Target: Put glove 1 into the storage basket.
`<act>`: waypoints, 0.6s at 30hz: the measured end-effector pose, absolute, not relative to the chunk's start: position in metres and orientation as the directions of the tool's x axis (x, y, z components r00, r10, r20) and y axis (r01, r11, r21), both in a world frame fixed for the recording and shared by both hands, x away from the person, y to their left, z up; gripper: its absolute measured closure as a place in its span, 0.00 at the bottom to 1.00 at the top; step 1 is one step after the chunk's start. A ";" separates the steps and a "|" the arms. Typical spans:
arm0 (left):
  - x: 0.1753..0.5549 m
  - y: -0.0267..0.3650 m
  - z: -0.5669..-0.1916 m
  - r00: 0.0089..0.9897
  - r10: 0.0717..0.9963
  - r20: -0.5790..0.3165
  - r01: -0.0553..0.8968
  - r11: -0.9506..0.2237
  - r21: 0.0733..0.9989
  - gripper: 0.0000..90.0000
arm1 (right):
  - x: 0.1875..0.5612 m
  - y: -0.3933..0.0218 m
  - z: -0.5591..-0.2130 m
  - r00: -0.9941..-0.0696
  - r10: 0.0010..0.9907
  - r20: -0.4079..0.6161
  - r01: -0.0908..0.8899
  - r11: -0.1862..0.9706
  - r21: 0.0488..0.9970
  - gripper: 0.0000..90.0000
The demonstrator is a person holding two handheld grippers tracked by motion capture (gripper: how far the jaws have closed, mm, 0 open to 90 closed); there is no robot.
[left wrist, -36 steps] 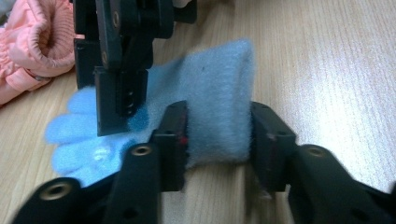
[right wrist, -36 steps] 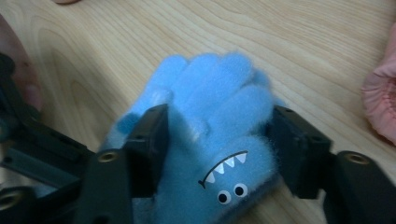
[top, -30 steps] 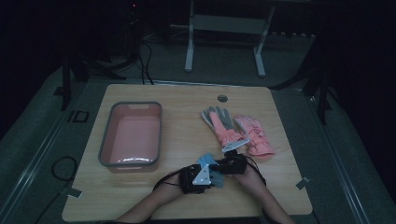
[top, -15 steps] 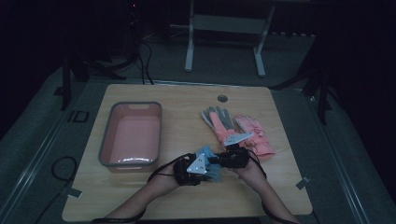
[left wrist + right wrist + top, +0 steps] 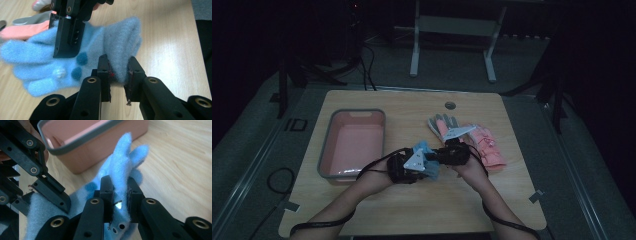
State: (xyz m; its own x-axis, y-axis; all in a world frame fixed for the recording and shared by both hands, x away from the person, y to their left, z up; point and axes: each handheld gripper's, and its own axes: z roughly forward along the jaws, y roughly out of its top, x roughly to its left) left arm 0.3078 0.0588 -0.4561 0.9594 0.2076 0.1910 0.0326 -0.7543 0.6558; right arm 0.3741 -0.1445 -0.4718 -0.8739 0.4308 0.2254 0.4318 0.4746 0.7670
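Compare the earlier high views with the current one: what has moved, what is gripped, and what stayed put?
Both hand-held grippers, the left hand-held gripper and right hand-held gripper, have lifted the fluffy light-blue knitted glove off the wooden table, both clamped on it; the right one's jaws have just been closing on the fabric. The pink plastic tub and the pink and grey gloves stayed put.

A dim room: grey floor [image 5: 522, 65] surrounds the wooden table [image 5: 412, 210]; at twelve o'clock stands a pale metal frame [image 5: 452, 25], black cables [image 5: 362, 60] at eleven
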 end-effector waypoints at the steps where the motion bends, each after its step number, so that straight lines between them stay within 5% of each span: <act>1: 0.308 0.061 -0.454 0.958 0.210 0.194 0.033 -0.755 0.655 0.86 | 0.376 -0.142 -0.470 -0.873 0.430 0.230 0.434 0.468 0.770 0.88; 18: 0.320 0.114 -0.422 0.923 0.283 0.260 0.067 -0.785 0.616 0.86 | 0.402 -0.082 -0.441 -0.887 0.399 0.231 0.409 0.450 0.794 0.88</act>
